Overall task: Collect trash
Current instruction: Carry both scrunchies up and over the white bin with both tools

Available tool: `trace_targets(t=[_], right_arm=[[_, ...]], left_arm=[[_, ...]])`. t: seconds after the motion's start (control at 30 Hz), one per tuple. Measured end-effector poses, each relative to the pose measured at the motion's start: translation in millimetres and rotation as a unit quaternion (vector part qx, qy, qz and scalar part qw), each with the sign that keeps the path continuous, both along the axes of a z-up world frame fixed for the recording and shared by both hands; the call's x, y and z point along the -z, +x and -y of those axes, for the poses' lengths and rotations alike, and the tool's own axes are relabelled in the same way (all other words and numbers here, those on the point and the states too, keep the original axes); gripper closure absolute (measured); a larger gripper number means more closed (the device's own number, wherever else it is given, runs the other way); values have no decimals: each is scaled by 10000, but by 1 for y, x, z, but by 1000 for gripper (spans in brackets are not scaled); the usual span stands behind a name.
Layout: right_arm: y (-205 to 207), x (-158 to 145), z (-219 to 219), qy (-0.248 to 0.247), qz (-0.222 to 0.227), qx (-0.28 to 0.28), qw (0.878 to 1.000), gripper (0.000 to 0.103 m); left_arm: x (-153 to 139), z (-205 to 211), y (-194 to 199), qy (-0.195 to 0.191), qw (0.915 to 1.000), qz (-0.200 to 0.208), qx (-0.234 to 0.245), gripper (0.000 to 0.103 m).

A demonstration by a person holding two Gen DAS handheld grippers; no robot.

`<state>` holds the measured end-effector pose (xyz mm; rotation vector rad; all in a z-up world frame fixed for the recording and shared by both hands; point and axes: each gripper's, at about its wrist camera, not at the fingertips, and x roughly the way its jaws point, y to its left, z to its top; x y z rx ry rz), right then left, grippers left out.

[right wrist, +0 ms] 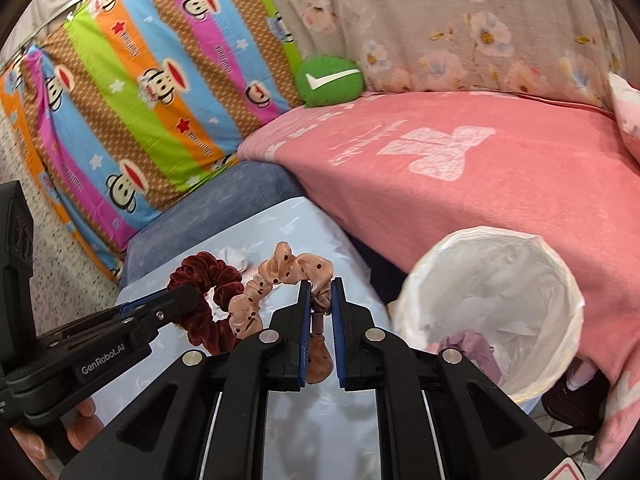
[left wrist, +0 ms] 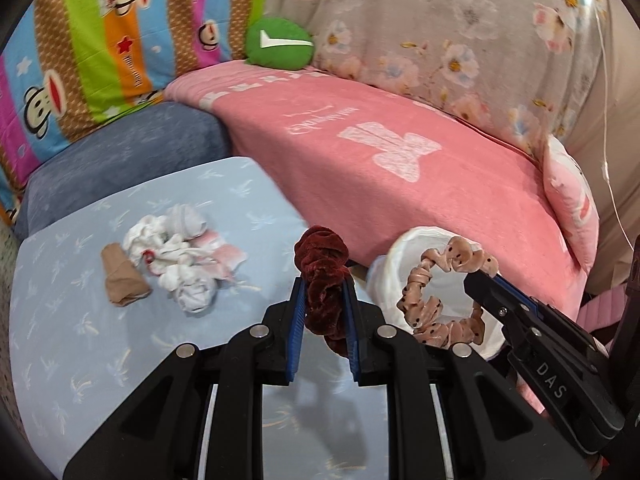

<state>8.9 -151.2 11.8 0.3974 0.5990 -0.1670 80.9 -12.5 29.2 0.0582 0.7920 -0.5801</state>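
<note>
My left gripper [left wrist: 325, 280] is shut on a dark red velvet scrunchie [left wrist: 322, 264], held above the light blue table [left wrist: 80, 320]. My right gripper [right wrist: 320, 282] is shut on a pink dotted scrunchie [right wrist: 288, 270]; in the left wrist view this scrunchie [left wrist: 440, 296] hangs in front of the bin. The white-lined trash bin [right wrist: 552, 280] stands right of the table, with some purple trash inside. The red scrunchie [right wrist: 208, 276] and left gripper also show at the left of the right wrist view. A pile of white crumpled tissues [left wrist: 180, 256] and a brown stocking [left wrist: 122, 280] lie on the table.
A bed with a pink blanket [left wrist: 380, 168] lies behind the table and bin. A grey-blue cushion [left wrist: 120, 160], a striped monkey-print pillow [left wrist: 100, 40] and a green round cushion [left wrist: 278, 44] are at the back. A floral quilt [left wrist: 460, 32] is behind the blanket.
</note>
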Motion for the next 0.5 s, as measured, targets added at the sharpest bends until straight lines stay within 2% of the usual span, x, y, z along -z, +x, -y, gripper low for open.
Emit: trace_targets(t=[0.5], right_arm=[[-38,7,93,242,18,844,9961,92]], left_arm=[[2,102,-27,249,9951,35,958,85]])
